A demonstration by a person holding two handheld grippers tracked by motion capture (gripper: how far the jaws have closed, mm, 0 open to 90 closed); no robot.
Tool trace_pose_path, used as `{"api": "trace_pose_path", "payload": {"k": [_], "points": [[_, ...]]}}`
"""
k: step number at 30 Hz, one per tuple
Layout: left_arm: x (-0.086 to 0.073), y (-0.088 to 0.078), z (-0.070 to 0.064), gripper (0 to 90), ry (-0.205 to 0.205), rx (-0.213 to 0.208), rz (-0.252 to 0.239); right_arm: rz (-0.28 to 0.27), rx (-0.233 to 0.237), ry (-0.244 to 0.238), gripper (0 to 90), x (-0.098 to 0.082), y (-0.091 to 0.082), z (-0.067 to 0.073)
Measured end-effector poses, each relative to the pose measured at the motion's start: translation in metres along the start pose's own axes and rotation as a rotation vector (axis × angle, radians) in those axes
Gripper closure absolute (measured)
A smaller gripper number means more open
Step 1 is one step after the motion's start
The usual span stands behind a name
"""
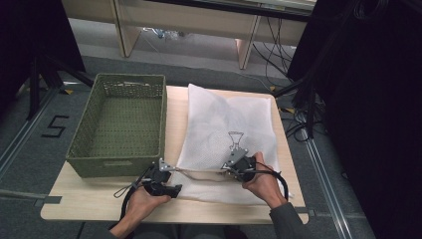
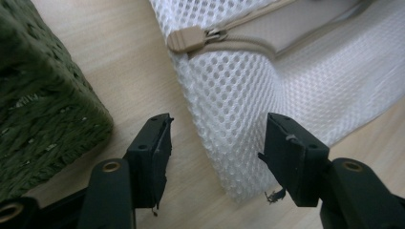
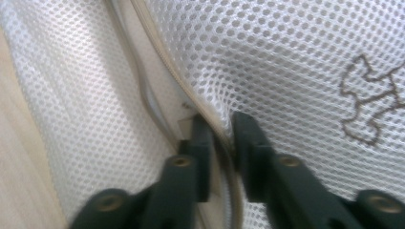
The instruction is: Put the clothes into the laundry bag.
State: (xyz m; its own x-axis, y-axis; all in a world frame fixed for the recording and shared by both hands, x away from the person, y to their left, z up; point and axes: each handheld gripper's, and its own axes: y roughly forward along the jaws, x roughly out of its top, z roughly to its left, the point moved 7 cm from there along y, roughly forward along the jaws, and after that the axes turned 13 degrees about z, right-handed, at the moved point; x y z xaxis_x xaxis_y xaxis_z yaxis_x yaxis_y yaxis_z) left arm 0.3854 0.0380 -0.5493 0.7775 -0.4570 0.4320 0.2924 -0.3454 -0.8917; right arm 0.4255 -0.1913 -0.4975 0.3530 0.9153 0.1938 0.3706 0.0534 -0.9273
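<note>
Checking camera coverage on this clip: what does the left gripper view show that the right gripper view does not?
Left gripper view: the tan zipper pull at the bag's corner, the green woven basket, and the left gripper open astride the corner, pads off the mesh. Right gripper view: a brown line print on the mesh, and the right gripper shut on the zipper edge. Both: the white mesh laundry bag, its zipper line and the wooden tabletop.

Dim high view, dark surroundings, soft even light, right gripper view blurred
</note>
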Motion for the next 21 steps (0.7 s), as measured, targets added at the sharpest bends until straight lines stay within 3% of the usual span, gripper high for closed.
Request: {"api": "trace_pose_path", "payload": {"k": [2,6,9,12,15,21], "points": [[0.000,0.001,-0.001,41.7,-0.014,-0.031,0.007,0.021,0.011,-0.008,86.8,-0.003,-0.001,0.001],[0.000,0.004,-0.006,41.8,-0.002,-0.056,0.011,0.044,0.034,0.012,86.0,-0.005,-0.002,0.007],[0.004,0.007,-0.008,43.4,-0.024,-0.100,0.005,0.063,0.044,0.003,85.8,-0.007,0.003,0.010],[0.006,0.009,-0.006,46.2,-0.006,-0.081,0.004,0.081,0.058,-0.008,86.7,-0.008,0.006,0.012],[0.007,0.010,-0.007,48.7,-0.020,-0.103,0.003,0.091,0.081,0.007,86.9,-0.010,0.012,0.013],[0.007,0.009,-0.008,60.0,0.013,-0.106,-0.004,0.107,0.106,0.030,86.8,-0.014,0.021,0.011]]}}
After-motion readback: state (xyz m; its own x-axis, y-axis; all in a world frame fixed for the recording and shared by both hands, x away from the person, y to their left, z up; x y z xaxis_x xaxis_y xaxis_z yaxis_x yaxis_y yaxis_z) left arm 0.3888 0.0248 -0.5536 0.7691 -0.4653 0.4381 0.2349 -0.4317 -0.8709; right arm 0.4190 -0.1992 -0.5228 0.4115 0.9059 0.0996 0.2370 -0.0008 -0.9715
